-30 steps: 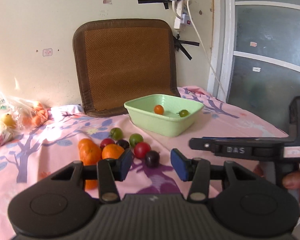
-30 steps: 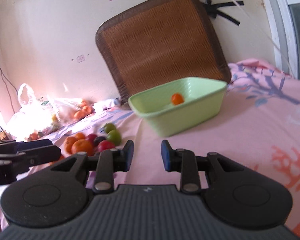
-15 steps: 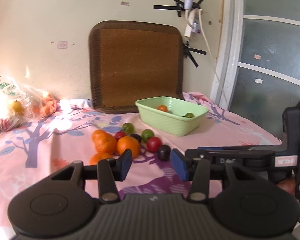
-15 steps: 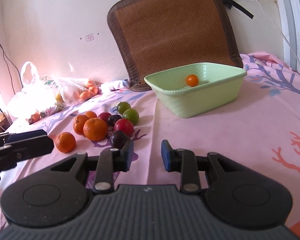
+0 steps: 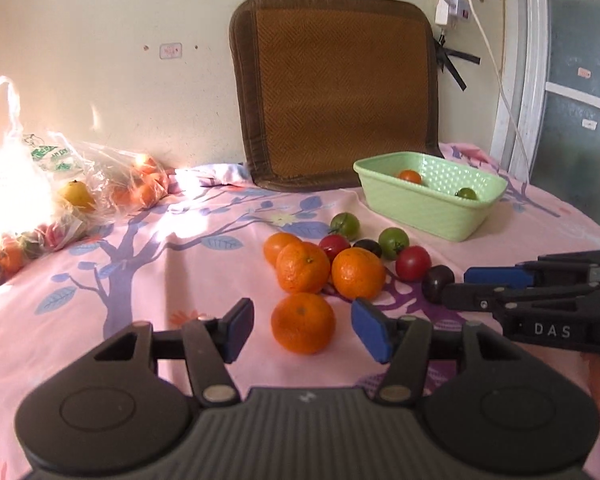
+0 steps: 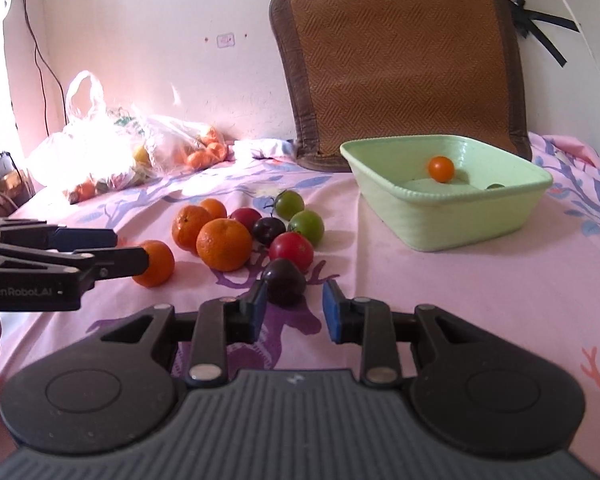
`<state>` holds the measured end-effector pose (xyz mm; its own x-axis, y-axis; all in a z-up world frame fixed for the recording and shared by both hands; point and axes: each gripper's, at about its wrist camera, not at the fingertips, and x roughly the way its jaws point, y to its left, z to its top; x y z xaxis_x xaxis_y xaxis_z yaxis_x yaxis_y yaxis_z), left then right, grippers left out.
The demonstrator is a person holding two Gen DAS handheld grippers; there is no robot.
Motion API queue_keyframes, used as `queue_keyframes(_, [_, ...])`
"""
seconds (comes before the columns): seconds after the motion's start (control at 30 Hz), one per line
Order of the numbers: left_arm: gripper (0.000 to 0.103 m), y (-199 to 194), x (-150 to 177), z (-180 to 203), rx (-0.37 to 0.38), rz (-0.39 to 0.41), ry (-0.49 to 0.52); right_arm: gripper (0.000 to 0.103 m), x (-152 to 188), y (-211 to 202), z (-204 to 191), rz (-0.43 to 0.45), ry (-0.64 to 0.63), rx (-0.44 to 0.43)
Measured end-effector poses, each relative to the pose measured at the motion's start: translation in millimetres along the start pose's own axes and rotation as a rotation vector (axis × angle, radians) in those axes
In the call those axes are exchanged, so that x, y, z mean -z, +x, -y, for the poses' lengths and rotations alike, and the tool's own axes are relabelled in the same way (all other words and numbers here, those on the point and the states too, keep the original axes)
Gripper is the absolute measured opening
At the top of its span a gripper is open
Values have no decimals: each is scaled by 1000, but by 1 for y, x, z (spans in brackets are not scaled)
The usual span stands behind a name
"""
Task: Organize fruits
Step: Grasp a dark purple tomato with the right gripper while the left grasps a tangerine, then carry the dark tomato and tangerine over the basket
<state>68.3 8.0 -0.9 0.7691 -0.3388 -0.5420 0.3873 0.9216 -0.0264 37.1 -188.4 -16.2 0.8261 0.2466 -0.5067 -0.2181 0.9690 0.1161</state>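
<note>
The orange (image 5: 303, 323) is sitting just ahead of your left hand-held gripper (image 5: 303, 330), between its wide-open pads, well in front of the green tub (image 5: 428, 208). Your right hand-held gripper (image 6: 294, 312) is gaping around the dark plum (image 6: 283, 282).

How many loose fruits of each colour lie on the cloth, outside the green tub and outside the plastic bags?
Orange: 4, nearest
Red: 2, one
Green: 2, one
Dark purple: 2, nearest
Total: 10
</note>
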Motion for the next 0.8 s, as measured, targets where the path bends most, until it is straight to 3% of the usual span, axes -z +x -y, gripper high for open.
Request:
queue_keyframes(0.03, [59,4,0,0,0,-11,1,40,-1,3,-1,-8,-13,3])
queue_keyframes(0.07, [59,9,0,-1,1,-24,-3,55,-3,4,-2,-12,-22,4])
queue_keyframes(0.2, [51,19,2,-6,18,-75,-41,58,-7,9,-7,-11,-52,-6])
queue_keyframes(0.23, [42,18,2,-7,22,-75,-45,58,-8,12,-9,-20,-58,-6])
queue_keyframes(0.3, [39,17,4,-5,20,-73,-38,56,-8,19,-11,-48,-60,-15])
queue_keyframes(0.37, [39,15,4,-1,11,-66,-22,37,-8,22,-13,-64,-72,-3])
queue_keyframes(0.43, [39,11,5,3,28,-63,-28,31,-7,19,-12,-59,-65,1])
queue_keyframes(0.6, [39,1,6,26,98,-58,-29,31,2,-3,-1,-32,-16,4])
queue_keyframes(0.8, [39,3,5,70,201,-75,9,31,21,-39,18,15,5,82])
